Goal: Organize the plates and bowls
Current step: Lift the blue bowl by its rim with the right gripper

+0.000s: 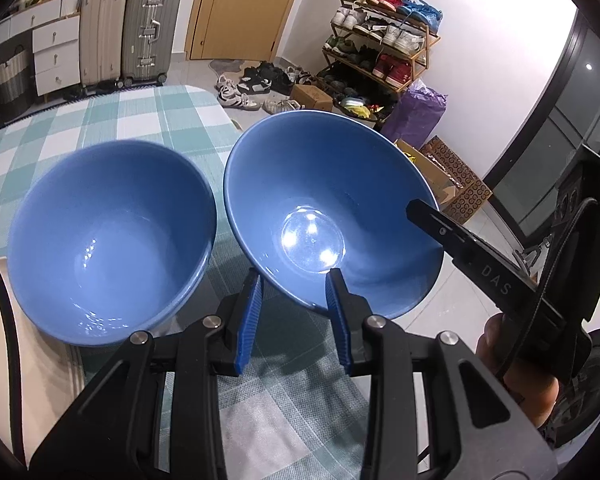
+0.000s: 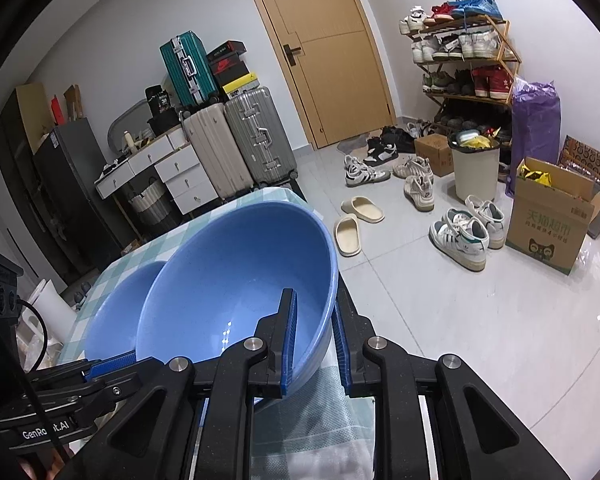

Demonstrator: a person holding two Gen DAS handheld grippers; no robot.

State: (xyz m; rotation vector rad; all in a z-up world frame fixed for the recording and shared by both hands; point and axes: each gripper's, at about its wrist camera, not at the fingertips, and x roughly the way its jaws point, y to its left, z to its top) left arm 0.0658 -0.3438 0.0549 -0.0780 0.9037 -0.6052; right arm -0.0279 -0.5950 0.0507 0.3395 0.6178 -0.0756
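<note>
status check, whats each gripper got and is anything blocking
Left gripper and right gripper both clamped on rim of right blue bowl, tilted off checked tablecloth. Second blue bowl sits close beside it. Nothing else in the way.

Both wrist cameras look down along their fingers, close over the bowl [image 1: 332, 216] [image 2: 236, 280], sharing the door [image 1: 244, 8] [image 2: 320, 52].

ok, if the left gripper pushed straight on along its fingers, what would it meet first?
Nothing new: the left gripper is already shut on the near rim of the lifted bowl. Pushing on would drive the inner finger toward the bowl's bottom; depth is hard to judge.
</note>
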